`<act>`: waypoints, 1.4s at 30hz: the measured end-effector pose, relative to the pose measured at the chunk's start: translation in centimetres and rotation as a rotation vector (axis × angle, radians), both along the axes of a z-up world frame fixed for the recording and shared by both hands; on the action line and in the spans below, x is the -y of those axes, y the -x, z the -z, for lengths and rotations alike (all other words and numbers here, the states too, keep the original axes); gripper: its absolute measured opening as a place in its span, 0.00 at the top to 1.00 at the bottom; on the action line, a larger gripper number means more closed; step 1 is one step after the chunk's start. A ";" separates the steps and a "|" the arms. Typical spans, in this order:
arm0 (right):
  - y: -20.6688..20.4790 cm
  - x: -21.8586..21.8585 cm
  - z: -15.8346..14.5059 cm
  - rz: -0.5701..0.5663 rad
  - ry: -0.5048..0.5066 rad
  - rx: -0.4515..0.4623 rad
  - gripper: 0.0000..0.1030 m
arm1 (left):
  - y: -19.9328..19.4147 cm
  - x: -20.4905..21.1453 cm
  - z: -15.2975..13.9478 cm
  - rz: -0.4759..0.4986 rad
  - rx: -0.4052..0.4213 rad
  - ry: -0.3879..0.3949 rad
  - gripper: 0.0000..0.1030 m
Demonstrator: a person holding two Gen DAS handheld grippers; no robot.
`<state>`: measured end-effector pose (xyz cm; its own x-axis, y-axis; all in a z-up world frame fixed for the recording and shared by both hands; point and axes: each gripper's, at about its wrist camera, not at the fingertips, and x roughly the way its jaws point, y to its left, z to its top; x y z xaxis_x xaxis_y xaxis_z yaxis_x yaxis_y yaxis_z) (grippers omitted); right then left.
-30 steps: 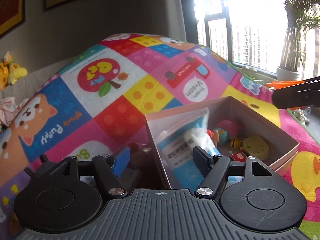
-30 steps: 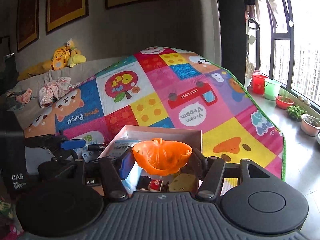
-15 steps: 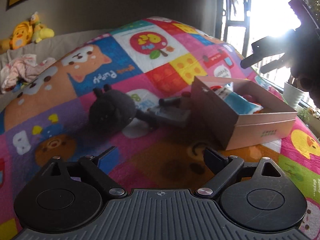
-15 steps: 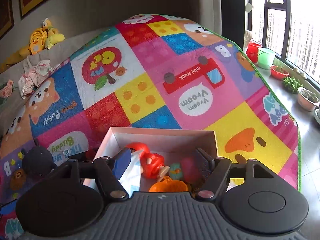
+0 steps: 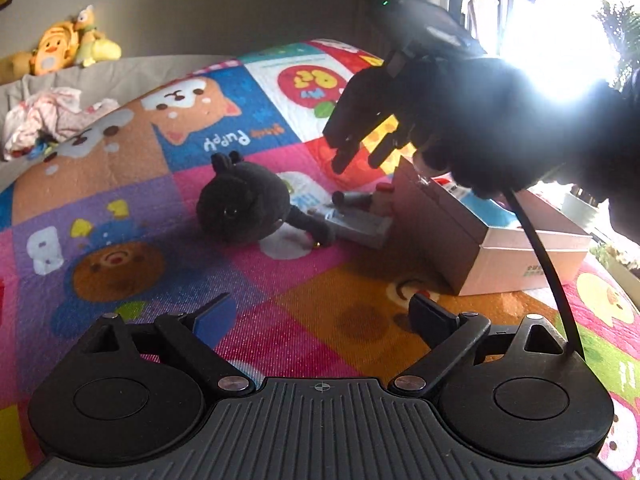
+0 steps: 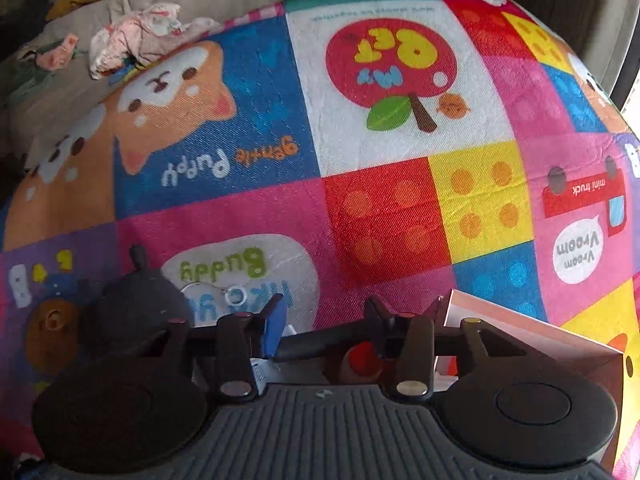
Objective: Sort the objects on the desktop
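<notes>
Our left tongs (image 5: 320,312) stand spread wide and empty over the mat (image 5: 120,200), jaws still opening a little. Ahead of them and slightly left lies the dark plush toy (image 5: 244,208), well beyond their tips; we judge it light and soft, so it should squash under the pads and is best pinched across its round body rather than by its thin tail. Just right of the toy sit a grey flat pack (image 5: 356,228) and a dark tube with a red cap (image 5: 360,198), hard against the wall of the box (image 5: 532,256). Our right tongs (image 6: 324,320) hang over these, jaws closing with the tube between them but not yet pinched. The tube looks stiff, smooth and likely to roll, so the middle of its barrel suits. Room is open on the left; the box wall crowds the right side.
</notes>
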<state>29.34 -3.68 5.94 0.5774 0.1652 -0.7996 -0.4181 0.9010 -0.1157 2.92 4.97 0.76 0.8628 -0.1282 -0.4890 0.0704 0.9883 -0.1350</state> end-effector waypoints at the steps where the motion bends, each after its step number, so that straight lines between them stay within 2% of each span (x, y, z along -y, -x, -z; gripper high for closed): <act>1: -0.5 -0.3 0.6 0.011 0.031 0.008 0.59 | 0.0 -0.1 0.0 0.000 -0.001 0.008 0.06; 3: -1.1 -0.4 1.4 0.022 0.060 -0.006 0.61 | -0.1 -0.4 0.0 -0.001 -0.007 0.030 0.06; 6: -1.1 -0.3 2.1 -0.003 0.047 -0.082 0.65 | -0.1 -0.7 0.0 -0.001 -0.009 0.049 0.06; 8: -0.2 -0.2 2.0 -0.040 0.062 -0.068 0.65 | -0.1 -0.7 0.0 0.000 -0.005 0.048 0.06; 11: 1.4 0.5 1.3 -0.060 0.035 -0.101 0.65 | 0.0 -0.6 -0.1 0.007 0.001 0.040 0.05; 13: 2.8 1.1 0.9 -0.086 -0.002 -0.158 0.65 | 0.1 -0.3 -0.1 0.016 0.003 0.032 0.05; 15: 4.6 1.5 0.7 -0.131 -0.050 -0.256 0.67 | 0.2 -0.1 -0.1 0.026 0.008 0.020 0.04; 17: 6.7 1.6 0.3 -0.187 -0.058 -0.298 0.67 | 0.3 0.2 -0.1 0.036 0.006 0.005 0.03; 19: 8.3 2.0 -0.8 -0.221 -0.090 -0.292 0.67 | 0.5 0.5 -0.1 0.043 0.001 -0.005 0.03; 22: 8.9 3.0 -2.4 -0.181 -0.128 -0.241 0.67 | 0.6 1.0 -0.1 0.044 0.003 -0.031 0.03; 25: 7.9 2.8 -2.0 -0.141 -0.123 -0.237 0.67 | 0.5 1.0 0.0 0.043 -0.003 -0.029 0.03; 28: 6.2 1.8 0.1 -0.084 -0.072 -0.236 0.67 | 0.4 0.6 0.0 0.035 -0.011 -0.007 0.03; 29: 5.6 1.6 1.1 -0.058 -0.040 -0.233 0.73 | 0.4 0.5 0.0 0.033 -0.011 0.001 0.03; 32: 5.8 0.7 1.7 -0.064 0.049 -0.164 0.74 | 0.4 0.3 0.1 0.033 -0.013 0.013 0.03; 39: 6.6 2.0 0.2 -0.038 0.058 -0.209 0.74 | 0.4 0.3 0.1 0.035 -0.008 0.014 0.03; 42: 7.6 2.0 0.5 -0.064 0.120 -0.204 0.77 | 0.4 0.3 0.1 0.034 -0.007 0.015 0.02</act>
<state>21.76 -5.67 5.42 0.3932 0.0925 -0.9148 -0.4992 0.8570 -0.1279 2.47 4.66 0.69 0.8542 -0.1652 -0.4930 0.1033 0.9832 -0.1506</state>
